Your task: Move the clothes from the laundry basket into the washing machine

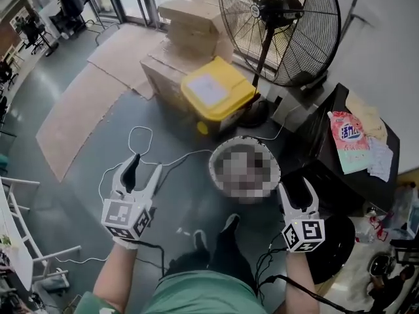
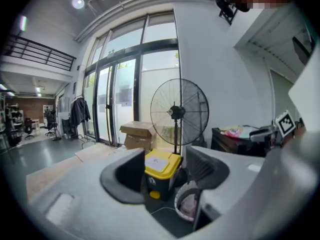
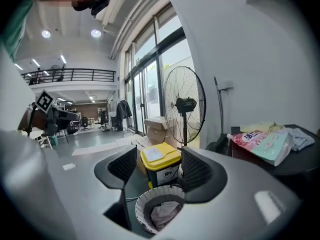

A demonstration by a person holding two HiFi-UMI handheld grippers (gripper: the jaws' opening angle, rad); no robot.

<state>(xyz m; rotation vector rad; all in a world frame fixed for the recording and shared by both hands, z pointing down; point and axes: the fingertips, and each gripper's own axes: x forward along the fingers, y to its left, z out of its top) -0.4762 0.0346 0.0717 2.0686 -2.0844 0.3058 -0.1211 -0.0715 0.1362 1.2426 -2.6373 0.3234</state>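
Note:
The white laundry basket point(image 1: 214, 161) stands on the grey floor ahead of me, its inside hidden by a mosaic patch in the head view. In the right gripper view the basket point(image 3: 142, 204) holds a pale crumpled garment point(image 3: 162, 213). My left gripper point(image 1: 145, 163) hangs open to the basket's left, with nothing between its jaws point(image 2: 165, 176). To the basket's right and nearer me, my right gripper point(image 1: 298, 191) is also open and empty, and points at the basket point(image 3: 156, 171). No washing machine is clearly recognisable.
A yellow-lidded bin point(image 1: 216, 93) stands just behind the basket, with cardboard boxes point(image 1: 190, 25) and a large floor fan point(image 1: 278, 25) beyond. A black cabinet point(image 1: 327, 169) at the right carries a detergent bag point(image 1: 349, 142). A white cable point(image 1: 141, 139) lies on the floor.

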